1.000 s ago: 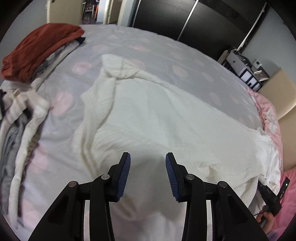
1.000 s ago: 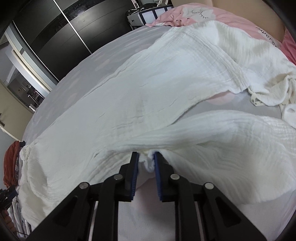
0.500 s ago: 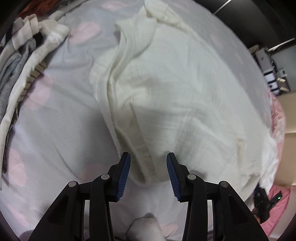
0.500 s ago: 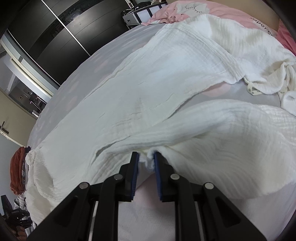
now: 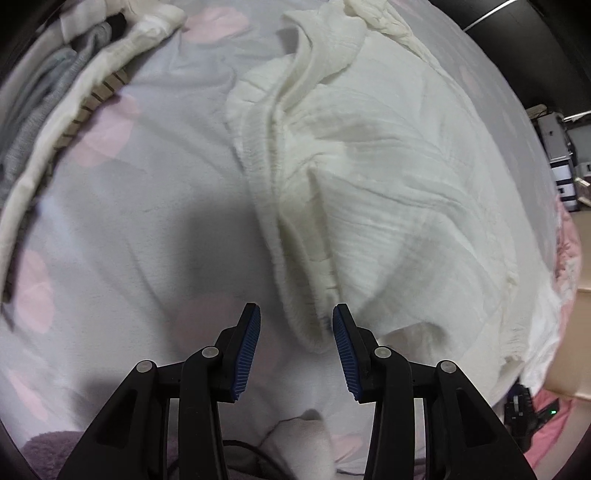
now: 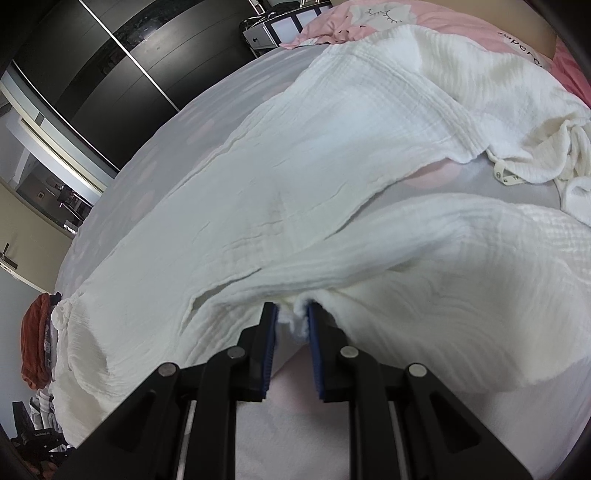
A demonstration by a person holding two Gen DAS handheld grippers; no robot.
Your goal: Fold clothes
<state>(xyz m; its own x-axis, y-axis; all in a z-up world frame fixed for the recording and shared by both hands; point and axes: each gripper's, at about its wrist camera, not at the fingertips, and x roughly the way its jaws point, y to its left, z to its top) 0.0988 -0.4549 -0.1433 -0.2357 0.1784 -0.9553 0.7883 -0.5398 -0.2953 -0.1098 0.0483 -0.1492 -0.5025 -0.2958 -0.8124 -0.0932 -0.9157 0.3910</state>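
Observation:
A cream-white crinkled garment (image 5: pixel 388 177) lies spread over the bed. In the left wrist view its ribbed hem corner (image 5: pixel 314 325) hangs between the blue pads of my left gripper (image 5: pixel 295 328), which is open and points steeply down; the pads do not press the cloth. In the right wrist view the same white garment (image 6: pixel 295 177) stretches away in long folds. My right gripper (image 6: pixel 292 317) is shut on a bunched edge of it, with a tuft of cloth showing between the pads.
The bed sheet (image 5: pixel 147 229) is grey with pink spots. A heap of grey, striped and white clothes (image 5: pixel 55 92) lies at the left. A rust-red garment (image 6: pixel 35 332) sits far off. Pink bedding (image 6: pixel 369 22) and dark wardrobe doors (image 6: pixel 122 74) lie beyond.
My left gripper has dropped down close to the bed and tilted steeply, arriving over the garment's hem corner. The right gripper has stayed where it was, still holding the cloth.

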